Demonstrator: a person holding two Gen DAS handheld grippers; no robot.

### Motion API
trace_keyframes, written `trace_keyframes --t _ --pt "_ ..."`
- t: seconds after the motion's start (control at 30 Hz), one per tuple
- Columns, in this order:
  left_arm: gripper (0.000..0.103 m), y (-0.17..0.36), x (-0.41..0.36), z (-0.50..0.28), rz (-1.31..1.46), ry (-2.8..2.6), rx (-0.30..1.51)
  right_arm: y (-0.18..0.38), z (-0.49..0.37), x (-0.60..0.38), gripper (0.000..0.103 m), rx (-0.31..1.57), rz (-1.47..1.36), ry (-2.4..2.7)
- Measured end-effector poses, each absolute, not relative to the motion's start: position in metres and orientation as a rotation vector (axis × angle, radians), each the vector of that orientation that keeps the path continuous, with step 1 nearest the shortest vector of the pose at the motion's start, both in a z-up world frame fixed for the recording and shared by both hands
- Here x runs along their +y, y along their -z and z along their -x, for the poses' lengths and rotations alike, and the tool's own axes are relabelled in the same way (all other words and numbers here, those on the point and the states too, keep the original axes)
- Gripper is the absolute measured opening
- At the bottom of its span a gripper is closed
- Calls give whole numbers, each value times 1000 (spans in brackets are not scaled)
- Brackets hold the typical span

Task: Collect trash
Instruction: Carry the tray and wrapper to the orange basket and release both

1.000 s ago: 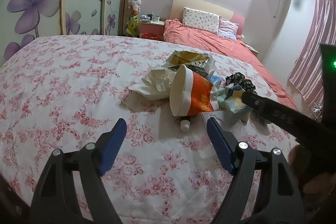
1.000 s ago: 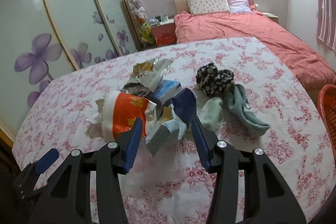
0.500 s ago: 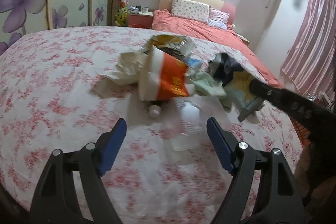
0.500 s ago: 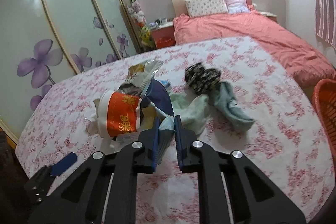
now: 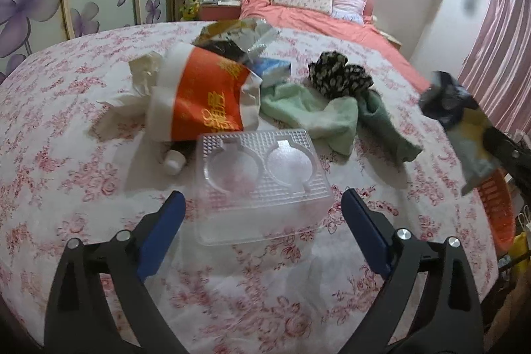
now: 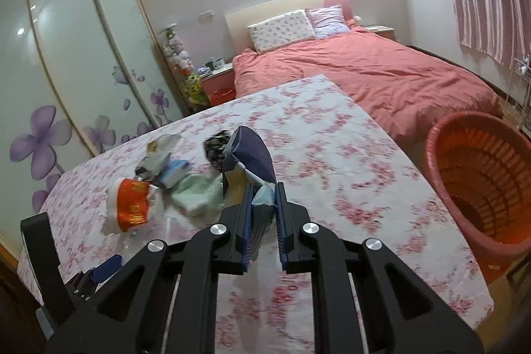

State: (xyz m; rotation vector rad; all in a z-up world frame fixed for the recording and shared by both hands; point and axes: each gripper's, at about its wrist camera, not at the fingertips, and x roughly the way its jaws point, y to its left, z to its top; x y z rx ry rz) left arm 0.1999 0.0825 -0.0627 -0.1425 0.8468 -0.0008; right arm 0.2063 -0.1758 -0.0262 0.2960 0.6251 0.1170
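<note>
My left gripper [image 5: 262, 204] is open, its blue pads on either side of a clear plastic tray [image 5: 259, 178] lying on the flowered table [image 5: 66, 155]. Behind the tray lie an orange-and-white paper cup [image 5: 202, 98], a white tissue [image 5: 139, 82], a foil snack bag [image 5: 232, 35] and a small white bottle cap [image 5: 174, 161]. My right gripper [image 6: 262, 198] is shut on a crumpled dark blue wrapper [image 6: 249, 161], held above the table; it also shows at the right of the left wrist view [image 5: 454, 108]. An orange basket [image 6: 481, 181] stands to the right of the table.
Green cloths [image 5: 315, 111] and a black patterned cloth [image 5: 338, 75] lie behind the tray. A blue-white packet [image 5: 272, 68] sits by the snack bag. A bed with a pink cover [image 6: 365, 72] stands beyond the table. A mirrored wardrobe [image 6: 66, 72] is on the left.
My right gripper closed on the blue wrapper, lifted it off the pile and swung right toward the basket. My left gripper moved in closer around the clear tray.
</note>
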Motion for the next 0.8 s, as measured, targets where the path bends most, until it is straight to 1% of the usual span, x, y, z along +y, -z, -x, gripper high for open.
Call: trace_keyframes --t 0.17,0.2,0.27,0.33,0.53,0.8 --pt "92 68 73 -208 119 -37 869 35 -206 -186 13 638 -309 -109" --pt "91 68 73 -209 120 -41 873 37 -206 -187 13 640 -311 -107" --pt "85 70 73 -213 125 -49 882 38 -206 -192 13 643 -316 -104" --pt "83 69 74 -214 121 -53 878 39 -204 -196 13 643 -321 -100" --pt "82 62 71 -207 121 -33 847 37 -197 -210 13 624 -327 -77" --pt "82 33 56 -186 107 42 764 26 -183 -233 13 564 -339 -25"
